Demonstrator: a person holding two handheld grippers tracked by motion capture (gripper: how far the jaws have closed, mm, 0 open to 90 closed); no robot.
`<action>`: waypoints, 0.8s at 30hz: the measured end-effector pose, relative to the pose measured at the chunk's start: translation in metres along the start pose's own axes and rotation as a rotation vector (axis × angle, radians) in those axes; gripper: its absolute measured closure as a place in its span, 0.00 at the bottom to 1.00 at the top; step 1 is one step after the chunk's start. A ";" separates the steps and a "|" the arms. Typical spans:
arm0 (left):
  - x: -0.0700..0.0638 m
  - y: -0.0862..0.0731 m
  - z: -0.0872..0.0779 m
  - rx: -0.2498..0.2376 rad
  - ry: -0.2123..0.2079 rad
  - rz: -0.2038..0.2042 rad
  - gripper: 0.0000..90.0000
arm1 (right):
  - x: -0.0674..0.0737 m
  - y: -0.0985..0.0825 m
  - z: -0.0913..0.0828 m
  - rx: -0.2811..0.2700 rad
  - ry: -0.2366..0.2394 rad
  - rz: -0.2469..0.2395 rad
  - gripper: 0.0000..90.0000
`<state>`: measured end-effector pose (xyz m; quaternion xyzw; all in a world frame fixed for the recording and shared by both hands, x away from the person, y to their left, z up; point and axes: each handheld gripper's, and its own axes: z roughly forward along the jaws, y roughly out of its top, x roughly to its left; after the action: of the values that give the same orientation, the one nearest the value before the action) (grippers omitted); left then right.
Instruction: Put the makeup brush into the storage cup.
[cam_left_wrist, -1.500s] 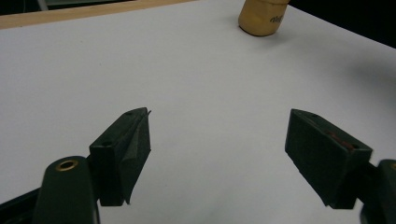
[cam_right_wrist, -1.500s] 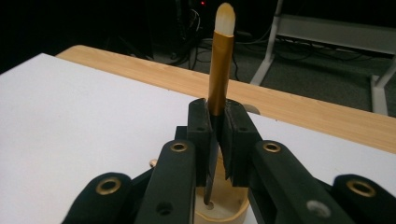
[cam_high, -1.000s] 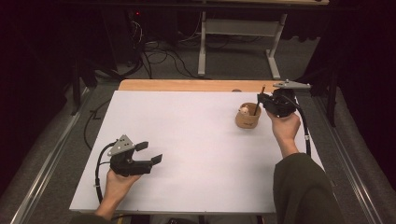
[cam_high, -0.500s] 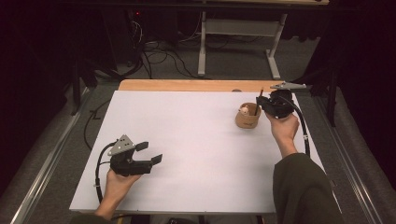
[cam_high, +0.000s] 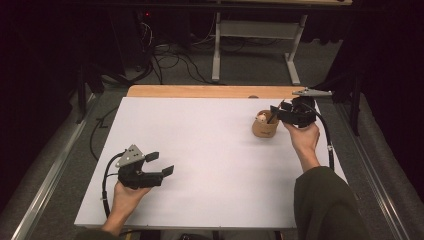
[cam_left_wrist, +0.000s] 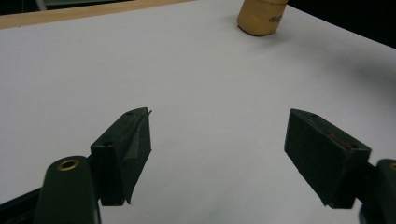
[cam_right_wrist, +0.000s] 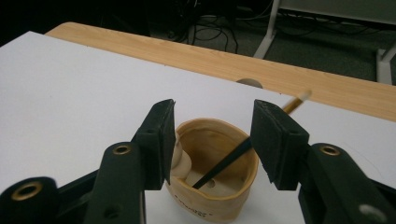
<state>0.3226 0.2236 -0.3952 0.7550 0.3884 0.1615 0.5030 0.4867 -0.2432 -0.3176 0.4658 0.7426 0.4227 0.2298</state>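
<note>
One cup (cam_high: 265, 129), one pencil (cam_right_wrist: 233, 156), two tongs (cam_high: 161, 164)

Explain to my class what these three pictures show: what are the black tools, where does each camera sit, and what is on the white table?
A person sits at a white table and holds a hand tool in each hand: black tongs with two jaws. One picture comes from a camera fixed above, looking down. There the left tongs rest near the front edge, and the right tongs reach a tan cup. The other two pictures come from small cameras riding on the tongs, looking out between their jaws. The left tongs stand wide open over bare table, holding nothing. The right tongs have just been opening above the cup; a pencil leans inside it beside a pale object, and nothing is gripped.
</note>
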 end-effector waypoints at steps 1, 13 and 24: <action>0.000 0.000 0.000 0.000 0.000 0.001 0.26 | 0.000 0.000 -0.001 -0.005 0.004 0.007 0.56; 0.000 0.000 -0.001 -0.005 -0.002 -0.002 0.26 | 0.007 -0.004 -0.008 -0.030 0.046 -0.011 0.52; 0.000 0.000 0.000 -0.006 -0.001 -0.004 0.25 | 0.007 -0.011 -0.020 -0.044 0.069 -0.009 0.50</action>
<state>0.3223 0.2236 -0.3955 0.7529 0.3892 0.1614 0.5055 0.4632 -0.2473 -0.3162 0.4424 0.7427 0.4539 0.2159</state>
